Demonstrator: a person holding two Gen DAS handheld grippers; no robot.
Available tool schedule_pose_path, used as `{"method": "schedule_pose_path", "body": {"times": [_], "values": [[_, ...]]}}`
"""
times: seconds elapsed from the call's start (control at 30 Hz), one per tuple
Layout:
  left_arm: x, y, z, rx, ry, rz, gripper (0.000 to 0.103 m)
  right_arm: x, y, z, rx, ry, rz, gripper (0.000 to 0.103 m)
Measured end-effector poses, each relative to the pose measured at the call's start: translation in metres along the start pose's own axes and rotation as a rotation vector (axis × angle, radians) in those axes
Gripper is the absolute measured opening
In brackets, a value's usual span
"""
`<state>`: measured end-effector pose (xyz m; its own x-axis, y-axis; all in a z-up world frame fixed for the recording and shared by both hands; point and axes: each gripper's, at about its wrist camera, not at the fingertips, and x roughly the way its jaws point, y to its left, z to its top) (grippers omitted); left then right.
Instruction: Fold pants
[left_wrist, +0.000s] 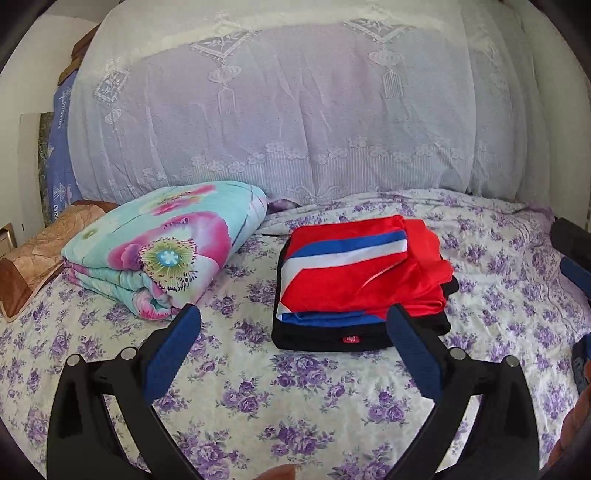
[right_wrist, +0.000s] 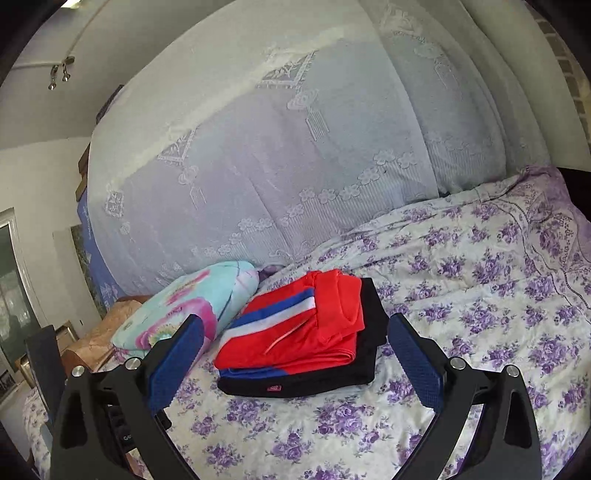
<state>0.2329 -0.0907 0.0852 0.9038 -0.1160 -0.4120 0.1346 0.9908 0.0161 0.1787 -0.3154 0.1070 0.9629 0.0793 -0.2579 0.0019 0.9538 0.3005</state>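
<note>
Folded red pants (left_wrist: 362, 273) with blue and white stripes lie on top of a folded black garment (left_wrist: 332, 338) on the bed. The stack also shows in the right wrist view, red pants (right_wrist: 314, 332) over the black garment (right_wrist: 303, 384). My left gripper (left_wrist: 293, 314) is open and empty, hovering just in front of the stack. My right gripper (right_wrist: 295, 325) is open and empty, its fingers either side of the stack in view but held short of it. Part of the right gripper shows at the right edge of the left wrist view (left_wrist: 572, 254).
A folded floral quilt (left_wrist: 162, 247) lies left of the stack, with a brown pillow (left_wrist: 40, 251) beyond it. A large lace-covered pile of bedding (left_wrist: 295, 110) fills the back. The purple-flowered bedsheet (left_wrist: 295, 398) spreads in front and to the right (right_wrist: 480, 295).
</note>
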Motion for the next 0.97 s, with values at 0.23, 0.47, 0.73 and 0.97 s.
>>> {"method": "schedule_pose_path", "body": {"times": [0.23, 0.47, 0.73, 0.97], "values": [[0.001, -0.004, -0.003, 0.007, 0.014, -0.021, 0.098, 0.015, 0.005, -0.011, -0.037, 0.057, 0.006, 0.1], [-0.005, -0.014, -0.005, 0.032, 0.013, -0.055, 0.098, 0.01, 0.014, -0.011, -0.07, 0.055, 0.019, 0.1], [-0.009, -0.022, -0.008, 0.049, -0.005, -0.078, 0.098, 0.011, 0.017, -0.012, -0.084, 0.065, 0.019, 0.1], [-0.005, -0.016, -0.006, 0.026, 0.018, -0.075, 0.098, 0.013, 0.014, -0.013, -0.071, 0.072, 0.017, 0.1]]}}
